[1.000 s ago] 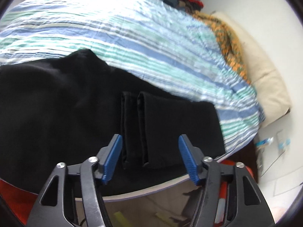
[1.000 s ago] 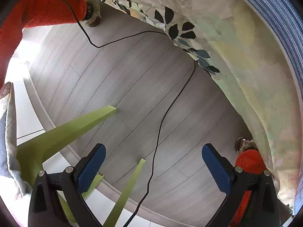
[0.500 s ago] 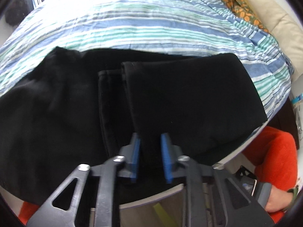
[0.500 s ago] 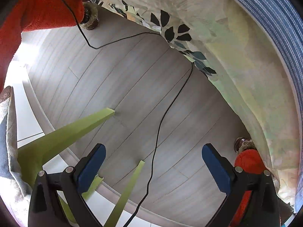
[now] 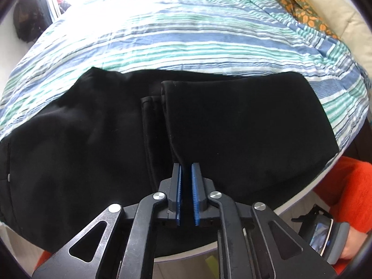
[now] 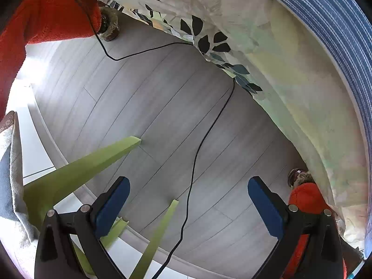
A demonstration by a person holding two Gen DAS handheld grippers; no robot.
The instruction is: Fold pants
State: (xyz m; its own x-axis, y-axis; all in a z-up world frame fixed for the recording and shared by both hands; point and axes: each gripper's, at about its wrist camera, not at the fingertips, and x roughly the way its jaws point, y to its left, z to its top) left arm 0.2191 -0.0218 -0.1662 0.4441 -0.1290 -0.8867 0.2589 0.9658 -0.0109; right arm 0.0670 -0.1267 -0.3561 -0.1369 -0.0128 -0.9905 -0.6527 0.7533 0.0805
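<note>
Black pants (image 5: pixel 232 125) lie folded across the near edge of a bed with a striped blue, green and white cover (image 5: pixel 186 34). The leg ends form an upper layer with hems running toward me. My left gripper (image 5: pixel 186 169) is shut on the near edge of that upper leg layer, blue pads pinching the black cloth. My right gripper (image 6: pixel 188 200) is open and empty, hanging beside the bed and pointing down at the grey wood floor (image 6: pixel 151 97). The pants are not in the right wrist view.
An orange-patterned blanket (image 5: pixel 300 2) and cream pillow (image 5: pixel 348 23) lie at the bed's far right. A black cable (image 6: pixel 204 137) runs over the floor. Green chair legs (image 6: pixel 81 169) stand below left. The leaf-print bed skirt (image 6: pixel 267 53) hangs at right. An orange sleeve (image 5: pixel 344 186) is nearby.
My left gripper moved in over the pants and closed from wide open onto the edge of the upper leg layer. The right gripper stayed open and nearly still.
</note>
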